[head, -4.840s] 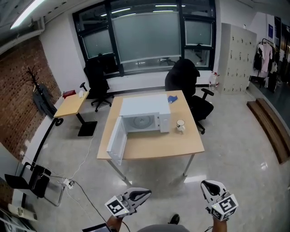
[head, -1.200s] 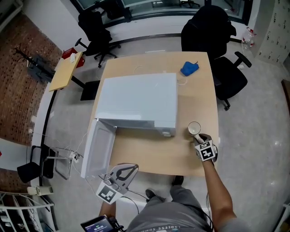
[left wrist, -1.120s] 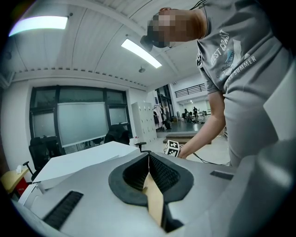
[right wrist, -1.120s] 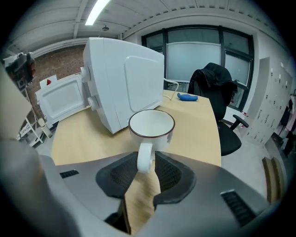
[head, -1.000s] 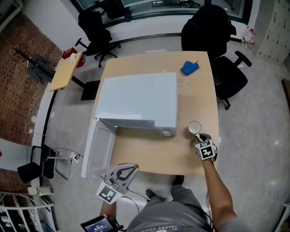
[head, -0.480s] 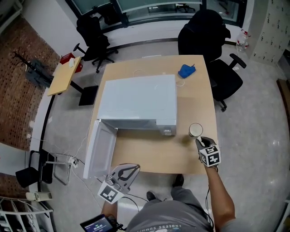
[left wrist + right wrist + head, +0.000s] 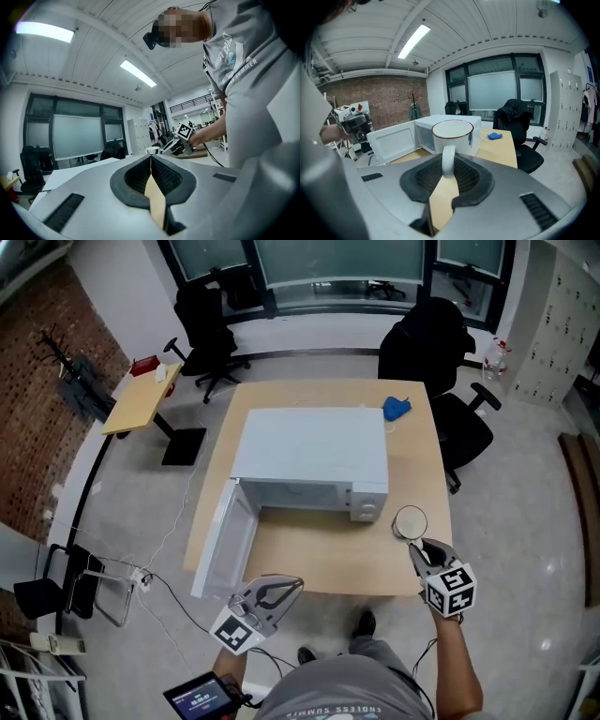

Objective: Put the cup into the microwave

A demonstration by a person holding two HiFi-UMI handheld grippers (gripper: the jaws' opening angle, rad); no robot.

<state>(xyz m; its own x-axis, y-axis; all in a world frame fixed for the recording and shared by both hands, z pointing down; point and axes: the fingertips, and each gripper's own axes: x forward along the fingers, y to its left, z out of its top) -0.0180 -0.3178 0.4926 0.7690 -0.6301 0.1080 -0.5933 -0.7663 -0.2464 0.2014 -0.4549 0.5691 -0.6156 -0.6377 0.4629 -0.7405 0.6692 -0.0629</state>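
A white cup (image 7: 410, 521) with a dark rim hangs over the right front part of the wooden table (image 7: 309, 563), just right of the white microwave (image 7: 314, 460). My right gripper (image 7: 418, 547) is shut on the cup's handle. In the right gripper view the cup (image 7: 452, 135) stands upright at the jaw tips, its handle (image 7: 448, 161) clamped between them. The microwave's door (image 7: 225, 538) swings open to the front left. My left gripper (image 7: 293, 585) hovers off the table's front edge, jaws together with nothing in them (image 7: 151, 160).
A blue cloth (image 7: 396, 409) lies at the table's back right corner. Black office chairs (image 7: 431, 343) stand behind and to the right. A small side table (image 7: 141, 397) is at the back left. Cables (image 7: 155, 573) trail over the floor at the left.
The right gripper has lifted the cup off the table and drawn it toward the front edge. The left gripper has drifted a little up and to the right.
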